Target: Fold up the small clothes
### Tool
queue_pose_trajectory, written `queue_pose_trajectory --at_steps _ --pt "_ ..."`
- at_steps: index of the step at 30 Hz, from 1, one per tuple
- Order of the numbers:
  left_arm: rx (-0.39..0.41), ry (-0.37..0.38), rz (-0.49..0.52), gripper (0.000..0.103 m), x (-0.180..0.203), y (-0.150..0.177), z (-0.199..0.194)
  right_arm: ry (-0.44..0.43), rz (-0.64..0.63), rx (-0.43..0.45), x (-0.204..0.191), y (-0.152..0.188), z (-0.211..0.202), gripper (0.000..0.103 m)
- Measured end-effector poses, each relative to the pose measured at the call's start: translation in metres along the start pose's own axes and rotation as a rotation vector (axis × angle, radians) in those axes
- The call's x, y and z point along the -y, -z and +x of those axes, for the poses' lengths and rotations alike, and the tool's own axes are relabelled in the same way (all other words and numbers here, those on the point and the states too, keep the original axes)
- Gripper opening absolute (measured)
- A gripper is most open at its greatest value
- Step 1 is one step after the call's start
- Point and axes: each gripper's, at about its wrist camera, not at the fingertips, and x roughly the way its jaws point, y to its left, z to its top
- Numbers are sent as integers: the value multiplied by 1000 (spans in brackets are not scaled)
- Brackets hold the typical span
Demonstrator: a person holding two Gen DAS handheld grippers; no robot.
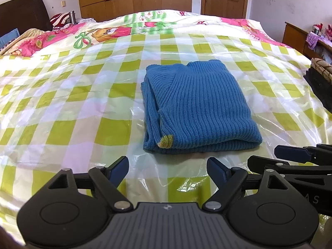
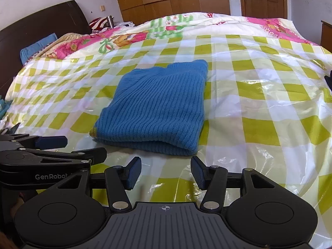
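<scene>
We are holding the left gripper (image 1: pixel 168 171) with its jaws standing wide and nothing between them, hovering just short of the folded blue sweater (image 1: pixel 197 108). The right gripper (image 2: pixel 166 173) is hanging beside it, jaws also apart and empty, its blue pads (image 2: pixel 132 173) clear of the knit. In the left wrist view the right gripper is showing only partly, cut off by the right edge; in the right wrist view the left gripper is likewise being cropped at the left edge. The sweater is lying folded on the clear plastic sheet (image 2: pixel 259 145) covering the green-and-white checked spread (image 1: pixel 62 95), near the middle of the bed. A small yellow patch (image 1: pixel 166 141) is peeking out at its near left corner; we cannot tell what part of the garment it is. Beyond, a pink cartoon quilt (image 1: pixel 103 33) is bunching toward the dark headboard (image 2: pixel 41 25), and a dark woven thing (image 1: pixel 321 70) at the right edge is too cropped to identify
</scene>
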Motion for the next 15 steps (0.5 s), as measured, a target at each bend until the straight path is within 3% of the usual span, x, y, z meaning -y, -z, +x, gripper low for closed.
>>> queue_pose_trajectory --at_steps 6,15 --pt "-9 -30 -7 102 0 4 -1 3 2 -1 0 3 -2 52" --pt "-10 -38 -20 103 -3 8 -2 0 4 -5 -2 6 -2 52"
